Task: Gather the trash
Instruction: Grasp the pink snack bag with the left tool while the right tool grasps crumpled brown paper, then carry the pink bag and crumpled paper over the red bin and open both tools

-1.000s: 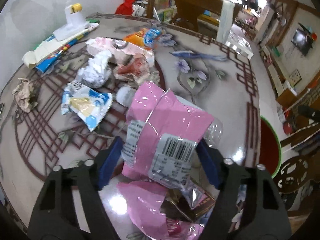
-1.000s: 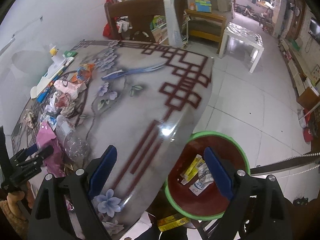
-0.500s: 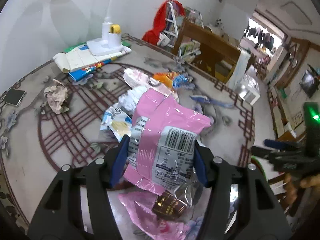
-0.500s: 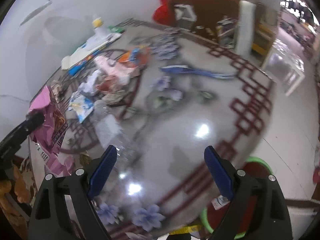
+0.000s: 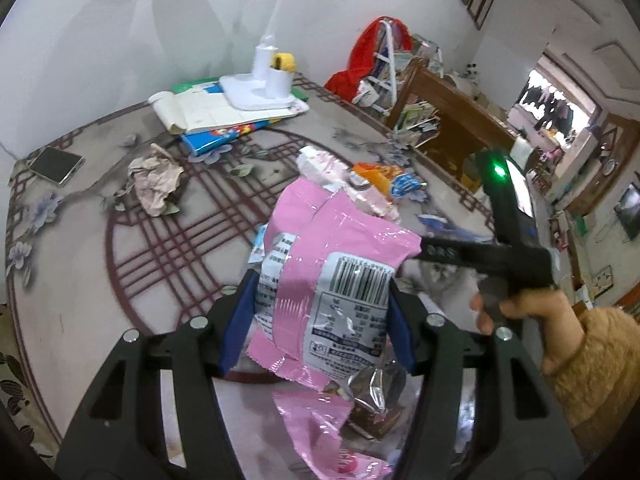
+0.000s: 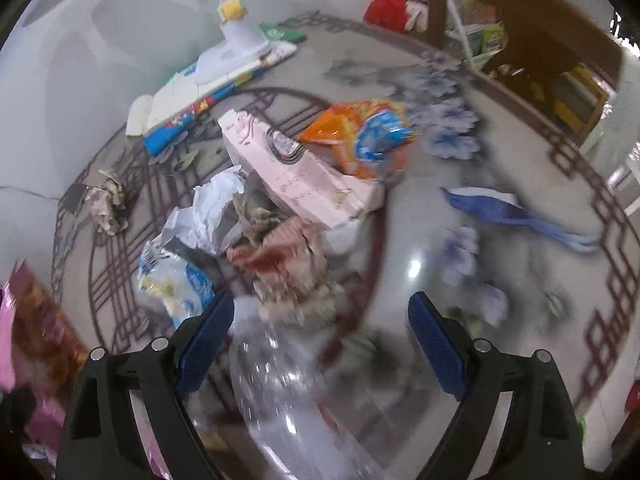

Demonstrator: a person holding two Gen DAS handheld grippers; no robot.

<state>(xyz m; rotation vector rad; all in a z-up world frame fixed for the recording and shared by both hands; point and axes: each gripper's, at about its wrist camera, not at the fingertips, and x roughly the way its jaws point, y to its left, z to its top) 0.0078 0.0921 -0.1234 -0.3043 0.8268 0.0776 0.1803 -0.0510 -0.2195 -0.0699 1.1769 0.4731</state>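
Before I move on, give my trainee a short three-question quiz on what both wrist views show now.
1. True or false: the left claw is shut on the pink wrapper.
2. What lies between the open fingers of the right claw?
A. the crumpled white paper
B. the clear plastic bottle
C. the orange snack bag
3. Fill in: the white desk lamp stands on a stack of ____ near the wall.

Key: 1 true; 2 B; 3 books.
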